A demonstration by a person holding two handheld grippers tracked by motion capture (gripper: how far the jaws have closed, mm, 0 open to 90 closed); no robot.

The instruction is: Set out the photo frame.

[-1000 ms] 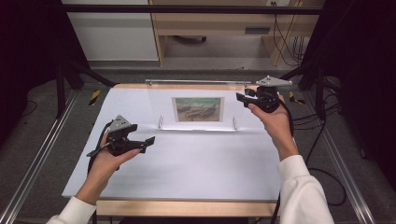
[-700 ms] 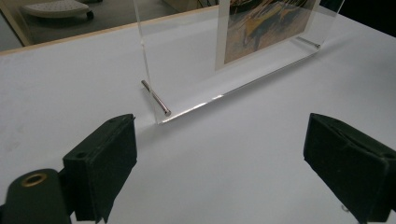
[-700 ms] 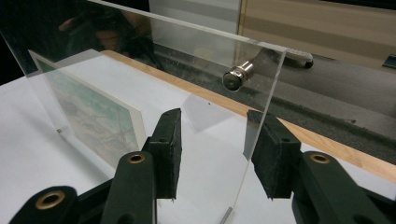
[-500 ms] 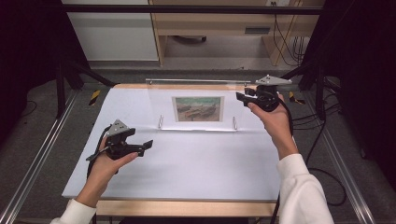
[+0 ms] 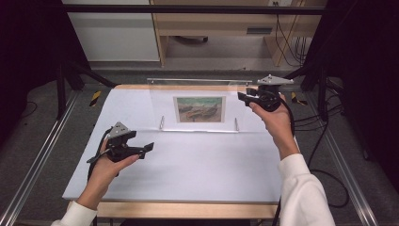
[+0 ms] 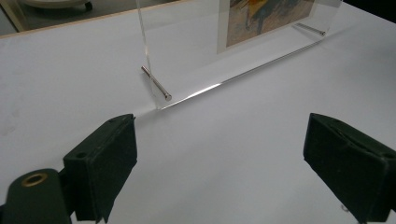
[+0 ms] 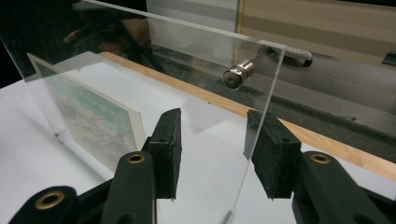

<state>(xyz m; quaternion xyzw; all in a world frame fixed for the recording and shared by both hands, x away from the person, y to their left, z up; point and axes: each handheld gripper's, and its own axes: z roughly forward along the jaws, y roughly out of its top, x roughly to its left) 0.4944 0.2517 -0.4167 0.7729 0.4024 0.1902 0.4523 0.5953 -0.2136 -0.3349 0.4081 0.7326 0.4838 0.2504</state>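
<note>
High view: clear acrylic frame (image 5: 197, 106) w/ a picture (image 5: 199, 109) stands upright toward the far side of the white desk (image 5: 188, 165), resting on two metal pins. Right tool (image 5: 245, 98) is up at the frame's right edge, hand (image 5: 275, 120) behind it. Left tool (image 5: 149, 147) sits nearer the front-left, well apart from the frame, pointing right, nothing btwn its jaws.

Left tool view: jaws stand wide, released, only bare desk (image 6: 233, 140) btwn them. Frame's (image 6: 187, 42) lower corner and one pin (image 6: 156, 84) lie ahead, picture (image 6: 266, 18) farther right.

Right tool view: frame's (image 7: 196, 79) edge runs down btwn the jaws, close against the right pad (image 7: 268, 154); the left pad (image 7: 170, 149) stands off w/ a gap. So right tool (image 7: 212, 149) straddles the edge, not clenched. Metal standoff (image 7: 237, 74) shows above, picture (image 7: 93, 126) to the left.
</note>
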